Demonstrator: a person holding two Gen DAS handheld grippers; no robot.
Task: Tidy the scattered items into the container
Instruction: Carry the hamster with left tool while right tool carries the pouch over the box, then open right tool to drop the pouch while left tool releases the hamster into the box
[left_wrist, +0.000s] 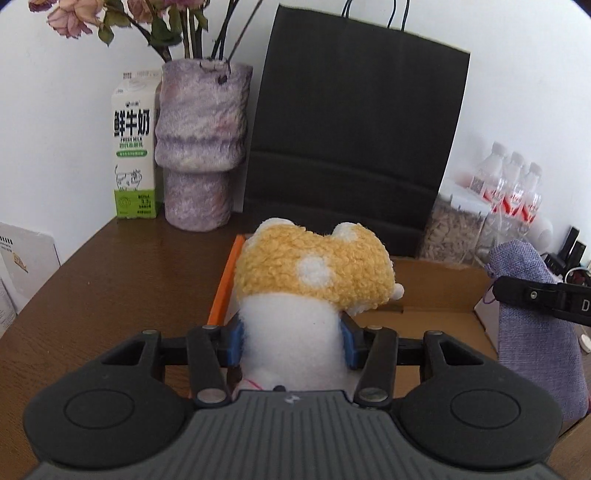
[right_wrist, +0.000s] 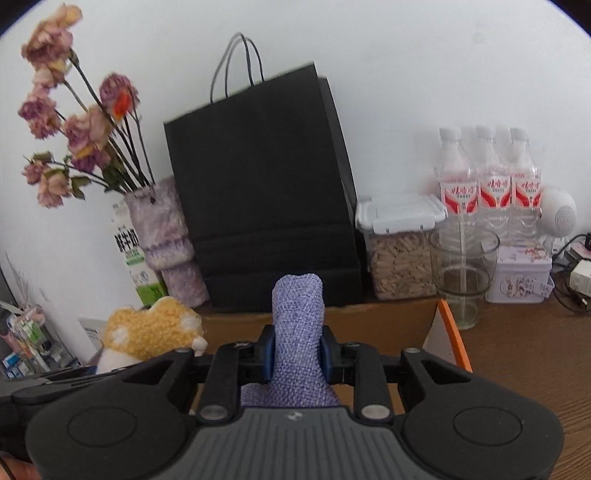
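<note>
A plush toy (left_wrist: 314, 273) with a yellow curly cap and a white body is clamped by its body between the blue pads of my left gripper (left_wrist: 293, 343), above the left part of an open cardboard box (left_wrist: 436, 291) with an orange edge. My right gripper (right_wrist: 296, 354) is shut on a purple woven pouch (right_wrist: 297, 306) that stands up between its pads, over the same box (right_wrist: 369, 321). The pouch (left_wrist: 532, 347) hangs at the right of the left wrist view. At the lower left of the right wrist view the plush toy (right_wrist: 151, 332) shows again.
Behind the box stand a black paper bag (left_wrist: 351, 140), a fuzzy purple vase (left_wrist: 201, 147) with dried flowers and a milk carton (left_wrist: 133, 155). A lidded snack jar (right_wrist: 400, 251), water bottles (right_wrist: 491, 184), a glass (right_wrist: 463, 266) and a tin (right_wrist: 521, 277) line the back right of the brown table (left_wrist: 110, 280).
</note>
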